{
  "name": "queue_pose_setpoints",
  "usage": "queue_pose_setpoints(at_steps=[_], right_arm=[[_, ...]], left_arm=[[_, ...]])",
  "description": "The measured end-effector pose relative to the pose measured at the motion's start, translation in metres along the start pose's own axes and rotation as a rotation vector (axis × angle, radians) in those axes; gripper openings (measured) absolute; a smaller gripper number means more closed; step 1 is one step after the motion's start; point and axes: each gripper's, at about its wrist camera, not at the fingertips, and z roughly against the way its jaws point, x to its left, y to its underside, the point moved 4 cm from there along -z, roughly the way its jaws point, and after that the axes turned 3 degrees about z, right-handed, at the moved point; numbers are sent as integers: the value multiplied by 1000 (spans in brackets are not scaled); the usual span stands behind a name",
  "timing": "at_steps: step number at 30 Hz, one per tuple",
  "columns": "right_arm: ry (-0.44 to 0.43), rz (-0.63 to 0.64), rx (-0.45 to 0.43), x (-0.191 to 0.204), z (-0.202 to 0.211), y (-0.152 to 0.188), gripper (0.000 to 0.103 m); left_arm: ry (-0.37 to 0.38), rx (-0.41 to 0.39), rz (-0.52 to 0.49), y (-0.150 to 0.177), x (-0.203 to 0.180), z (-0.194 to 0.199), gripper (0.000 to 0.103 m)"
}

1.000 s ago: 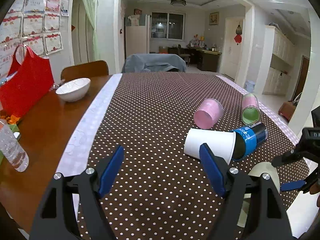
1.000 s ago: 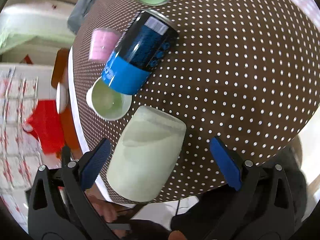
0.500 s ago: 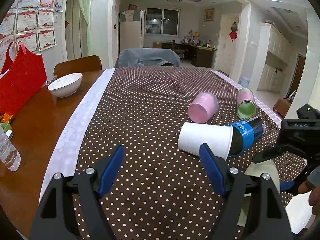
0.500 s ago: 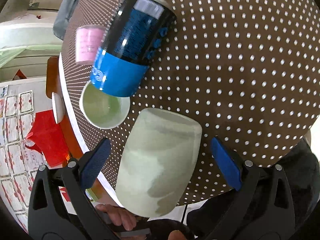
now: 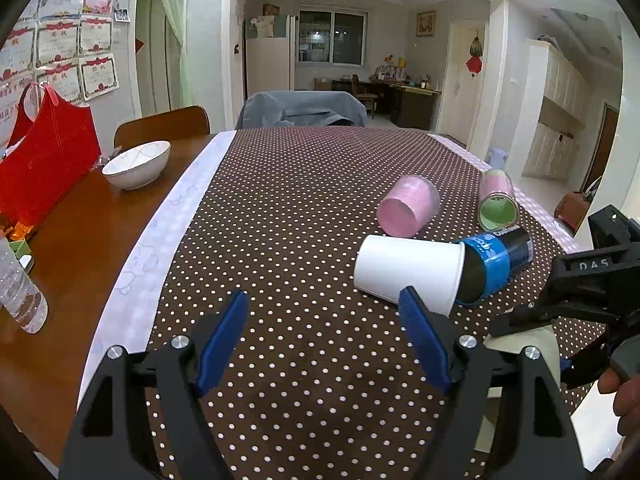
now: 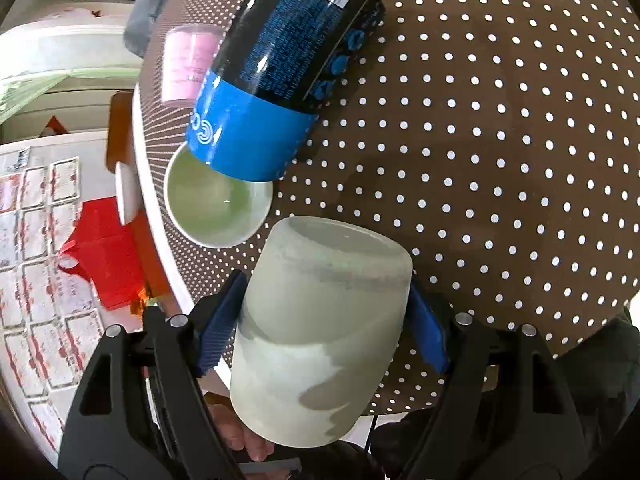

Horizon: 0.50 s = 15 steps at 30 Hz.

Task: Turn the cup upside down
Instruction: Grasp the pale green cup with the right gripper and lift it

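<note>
Left wrist view. The left gripper (image 5: 322,330) hovers above the brown polka-dot tablecloth (image 5: 288,208) near its front edge; the jaws are spread wide with nothing between them. Toward the right edge of the cloth, a white paper cup (image 5: 408,270) lies on its side with its mouth turned to the right. A blue-banded black can (image 5: 496,260), also on its side, meets that mouth; whether the can enters the cup cannot be told. Behind them lie a pink cup (image 5: 408,206) and a pink cup with green interior (image 5: 497,200), both on their sides. The right gripper (image 5: 556,344) enters at the right edge, with the pale frosted cup (image 5: 540,344) partly visible between its fingers at the front right corner of the cloth. On the bare wooden table (image 5: 68,248), along the left edge, are a white bowl (image 5: 136,164), a red bag (image 5: 44,160) and a clear bottle (image 5: 20,292).

Right wrist view. The right gripper (image 6: 322,332) has its jaws closed on the pale frosted cup (image 6: 320,332); one blue pad (image 6: 220,324) presses its left wall and the other its right wall. The cup is at the front edge of the tablecloth (image 6: 500,140), its flat end pointing away from the camera. Just beyond it sits the open mouth of the white paper cup (image 6: 218,200), with the can (image 6: 280,72) overlapping its rim. The pink cup (image 6: 186,64) lies farther off.
</note>
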Motion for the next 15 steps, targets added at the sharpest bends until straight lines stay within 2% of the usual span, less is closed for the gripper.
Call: queue_pose_setpoints(at_steps=[15], right_arm=[[-250,42,-4,-38,29,-13,74]], left_arm=[[-109,-33,0,7,-26,28,76]])
